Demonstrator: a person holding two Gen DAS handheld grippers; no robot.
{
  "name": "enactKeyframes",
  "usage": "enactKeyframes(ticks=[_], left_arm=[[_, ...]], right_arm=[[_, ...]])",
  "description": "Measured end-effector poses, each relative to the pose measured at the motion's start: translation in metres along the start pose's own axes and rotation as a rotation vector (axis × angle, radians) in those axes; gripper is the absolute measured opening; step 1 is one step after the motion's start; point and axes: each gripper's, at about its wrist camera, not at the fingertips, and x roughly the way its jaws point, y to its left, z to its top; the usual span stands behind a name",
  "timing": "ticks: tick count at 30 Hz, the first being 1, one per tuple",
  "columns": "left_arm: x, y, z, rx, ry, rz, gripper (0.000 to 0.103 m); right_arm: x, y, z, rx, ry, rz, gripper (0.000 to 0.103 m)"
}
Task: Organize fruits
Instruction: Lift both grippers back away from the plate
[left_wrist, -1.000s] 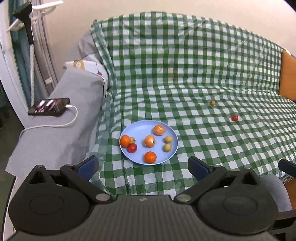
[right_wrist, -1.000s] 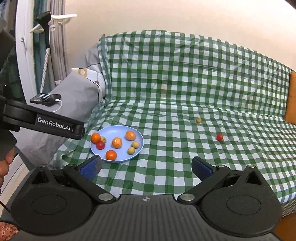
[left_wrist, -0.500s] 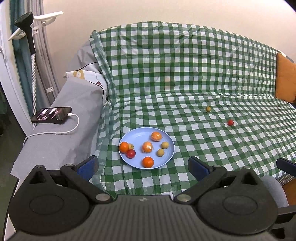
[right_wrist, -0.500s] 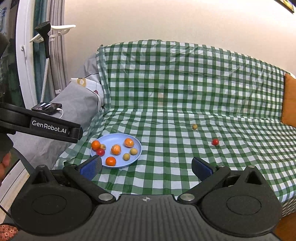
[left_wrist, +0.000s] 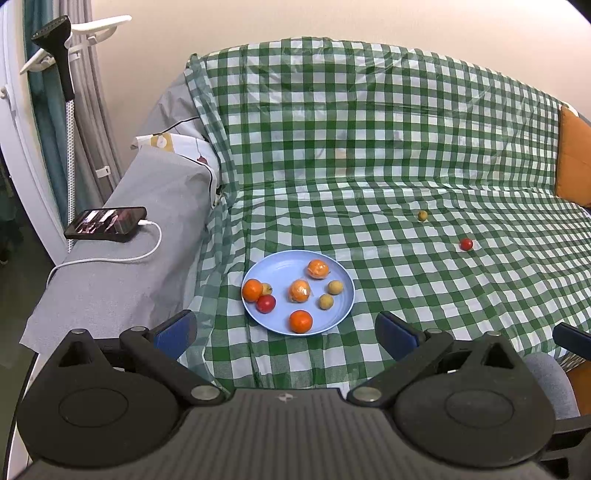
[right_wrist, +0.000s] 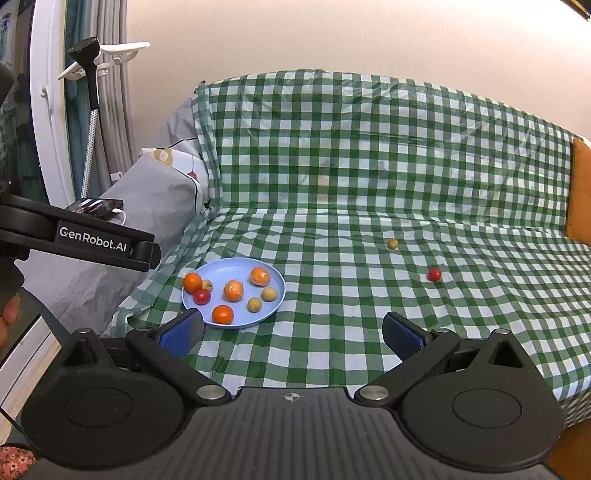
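- On a grey-covered armrest at 9 o'clock of the left view, a phone (left_wrist: 106, 224) lay flat with a white cable (left_wrist: 110, 258) trailing from it.
- The left gripper (left_wrist: 284, 328) was released, blue pads spread wide and nothing between them; it hung short of the plate, near the sofa's front edge.
- The plate (left_wrist: 275, 266), round, pale blue and smooth-looking with a shallow rim, sat on the cloth toward the sofa's left end, just ahead of that gripper.
- Seven fruits lay in it: four oranges, two apparently in glossy wrap (left_wrist: 300, 290), a shiny red fruit (left_wrist: 266, 303) touching the orange at its 9 o'clock rim, a small yellowish one tucked behind that orange, and two dull tan balls (left_wrist: 326, 301) at 3 o'clock.
- The cloth (left_wrist: 369, 147), a thin green-and-white check with a plastic sheen, was creased over seat and backrest.
- Two fruits were left outside, well apart from the plate at about its 2 o'clock: a tan ball (left_wrist: 422, 215) and, nearer the front edge, a red one (left_wrist: 466, 244).
- By that count the sorting looked mostly done, with two pick-ups to go.
- The right gripper (right_wrist: 291, 332) was likewise slack and empty, above the front edge, the loose pair at its 1 o'clock.
- An orange cushion (right_wrist: 580, 192) stood at the sofa's right end.
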Motion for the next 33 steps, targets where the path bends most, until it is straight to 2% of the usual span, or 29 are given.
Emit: enactKeyframes(ticks=[23, 33], left_arm=[[0.012, -0.003, 0.003, 0.011, 0.021, 0.007, 0.103], [0.035, -0.016, 0.016, 0.013, 0.063, -0.004, 0.103]], right_arm=[[0.009, -0.005, -0.003, 0.031, 0.025, 0.003, 0.102], [0.022, -0.018, -0.004, 0.073, 0.051, -0.002, 0.102]])
